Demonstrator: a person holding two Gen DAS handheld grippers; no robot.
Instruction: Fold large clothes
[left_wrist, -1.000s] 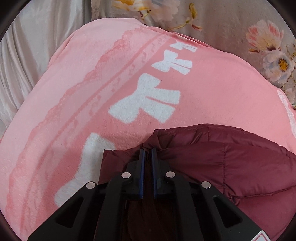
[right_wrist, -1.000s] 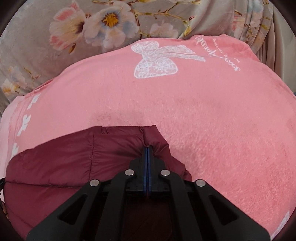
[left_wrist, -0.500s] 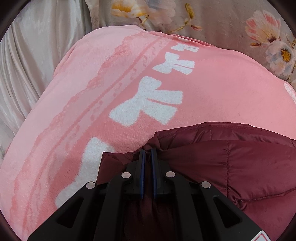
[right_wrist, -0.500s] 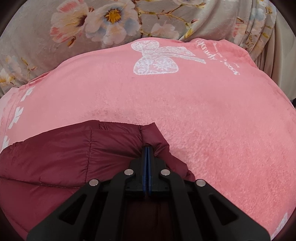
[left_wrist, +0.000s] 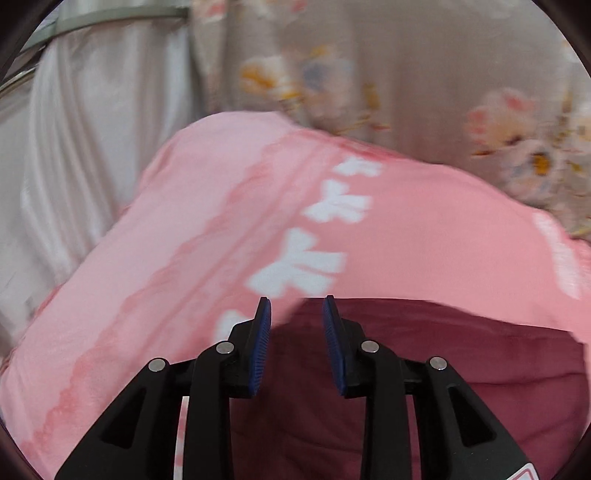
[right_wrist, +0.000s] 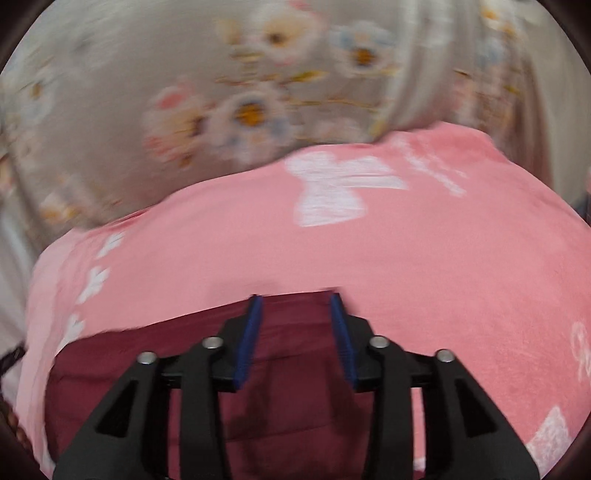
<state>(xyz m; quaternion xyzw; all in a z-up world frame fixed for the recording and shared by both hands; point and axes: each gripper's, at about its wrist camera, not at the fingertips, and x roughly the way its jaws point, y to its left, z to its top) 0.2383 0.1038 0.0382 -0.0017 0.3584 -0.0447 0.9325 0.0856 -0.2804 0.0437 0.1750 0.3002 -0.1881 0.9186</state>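
Between and beneath the spread fingers of the left gripper (left_wrist: 296, 306) lies the maroon padded jacket (left_wrist: 424, 362), its near edge running off to the right of the blue pads (left_wrist: 260, 343); the jaws stand well apart and grip nothing, with the fabric showing freely in the gap. The same holds on the other side: the right gripper (right_wrist: 295, 304) has its jaws wide, nothing caught between them, and the maroon padded jacket (right_wrist: 147, 354) spreads under the fingers and away to the left, its far edge ending just past the fingertips. Whether either pair of pads touches the cloth cannot be told, since both views are blurred. Just beyond the jacket's edge in both views stretches the pink blanket (left_wrist: 424, 236), on which the jacket rests. Ahead and slightly left of the left gripper a row of white bow prints (left_wrist: 295, 269) runs away across it; ahead of the right gripper sits one large white bow (right_wrist: 332, 192) near the blanket's far edge. Farther still, past the blanket, hangs a beige floral fabric (right_wrist: 184, 92), and far to the left of the left gripper a pale curtain (left_wrist: 85, 140) falls in folds.
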